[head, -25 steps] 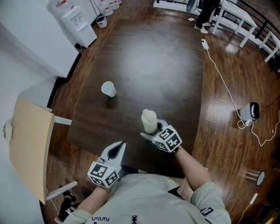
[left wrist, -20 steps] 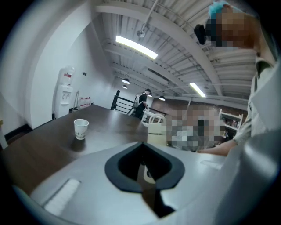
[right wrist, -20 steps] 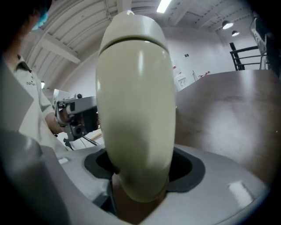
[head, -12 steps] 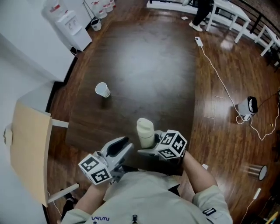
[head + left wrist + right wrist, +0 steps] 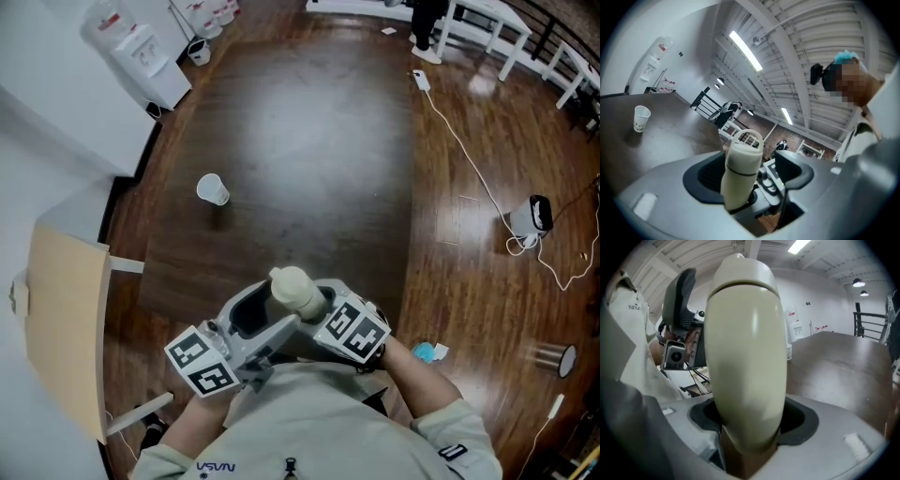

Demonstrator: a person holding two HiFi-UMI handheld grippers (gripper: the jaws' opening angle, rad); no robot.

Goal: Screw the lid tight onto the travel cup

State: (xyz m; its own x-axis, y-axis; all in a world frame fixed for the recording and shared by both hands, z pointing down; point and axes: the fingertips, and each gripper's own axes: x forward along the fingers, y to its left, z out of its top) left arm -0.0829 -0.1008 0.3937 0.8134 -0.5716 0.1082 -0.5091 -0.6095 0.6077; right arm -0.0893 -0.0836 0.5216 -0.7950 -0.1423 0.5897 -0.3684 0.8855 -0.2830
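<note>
A cream travel cup (image 5: 292, 289) with a looped lid (image 5: 746, 140) is off the dark table (image 5: 309, 141), close to the person's chest. My right gripper (image 5: 306, 306) is shut on the cup's body, which fills the right gripper view (image 5: 745, 357). My left gripper (image 5: 270, 311) has come in from the left, and its jaws have just been opening. The cup's upper part stands between them (image 5: 740, 173). It lies near one pad, with a gap at the other pad (image 5: 799, 171). The cup's bottom is hidden.
A white paper cup (image 5: 212, 189) stands at the table's left side. A pale wooden chair (image 5: 61, 319) is at the near left and a water dispenser (image 5: 141, 52) at the far left. A cable and a small device (image 5: 530, 220) lie on the floor to the right.
The right gripper has lifted the cup off the table toward the person. The left gripper has risen, swung right to the cup and gone from shut to open around its top.
</note>
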